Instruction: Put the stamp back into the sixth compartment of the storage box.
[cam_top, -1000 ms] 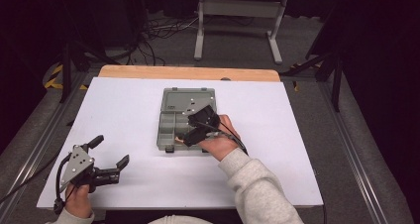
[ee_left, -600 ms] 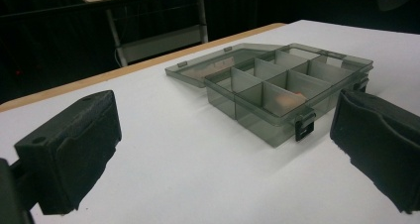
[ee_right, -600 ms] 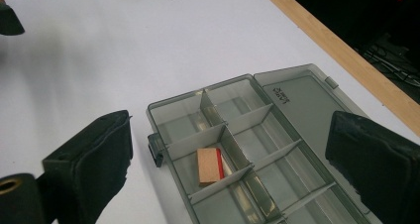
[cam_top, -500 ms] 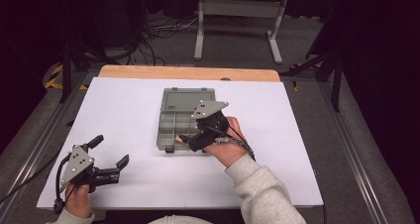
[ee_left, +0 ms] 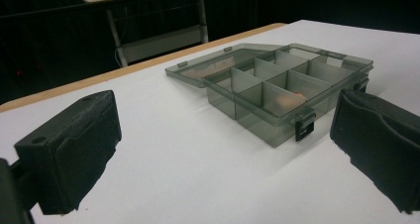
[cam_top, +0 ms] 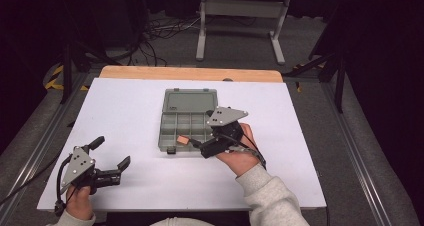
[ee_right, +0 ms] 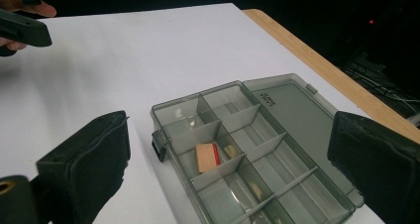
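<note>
Organizer box (cam_top: 186,119) open, tan block (ee_right: 206,157) resting in a front compartment. Right gripper (cam_top: 191,142) spread wide, empty, jaws just opened; withdraw clear of box rim. Left gripper (cam_top: 111,156) spread, well apart from box.

Glossy translucent plastic organizer box (ee_right: 257,149)

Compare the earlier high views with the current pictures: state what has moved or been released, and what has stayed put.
The right gripper has drawn back from over the organiser box toward the person, its jaws just opening, nothing between them. A small tan piece lies in a front compartment. The left gripper, open, and the box with its lid laid back have not moved.
</note>
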The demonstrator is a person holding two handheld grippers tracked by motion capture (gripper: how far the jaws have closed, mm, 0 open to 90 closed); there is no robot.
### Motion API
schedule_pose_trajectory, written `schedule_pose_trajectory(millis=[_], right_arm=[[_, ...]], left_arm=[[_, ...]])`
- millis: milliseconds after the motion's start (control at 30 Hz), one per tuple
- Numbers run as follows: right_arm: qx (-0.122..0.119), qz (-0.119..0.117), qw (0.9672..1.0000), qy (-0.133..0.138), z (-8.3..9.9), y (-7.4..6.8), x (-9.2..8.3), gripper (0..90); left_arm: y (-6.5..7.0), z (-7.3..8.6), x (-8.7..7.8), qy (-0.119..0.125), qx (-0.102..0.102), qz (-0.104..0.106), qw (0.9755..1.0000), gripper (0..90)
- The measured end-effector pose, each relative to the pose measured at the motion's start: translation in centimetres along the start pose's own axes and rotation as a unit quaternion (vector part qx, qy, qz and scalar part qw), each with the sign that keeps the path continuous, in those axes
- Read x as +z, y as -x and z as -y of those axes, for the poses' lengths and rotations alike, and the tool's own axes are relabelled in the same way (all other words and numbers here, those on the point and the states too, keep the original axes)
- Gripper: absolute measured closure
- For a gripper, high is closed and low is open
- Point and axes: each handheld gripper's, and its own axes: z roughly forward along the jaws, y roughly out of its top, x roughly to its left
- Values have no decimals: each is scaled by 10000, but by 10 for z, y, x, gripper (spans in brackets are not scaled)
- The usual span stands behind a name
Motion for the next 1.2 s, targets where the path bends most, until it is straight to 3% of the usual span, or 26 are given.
schedule_pose_trajectory(millis=[600, 1200], right_arm=[[321, 89, 9959, 836, 52, 0, -33, 29], [530, 117, 9914, 1189, 99, -3, -41, 23]], left_arm=[[0, 1, 0, 13, -13, 2, 10000, 3], [0, 2, 1, 67, -44, 3, 10000, 3]])
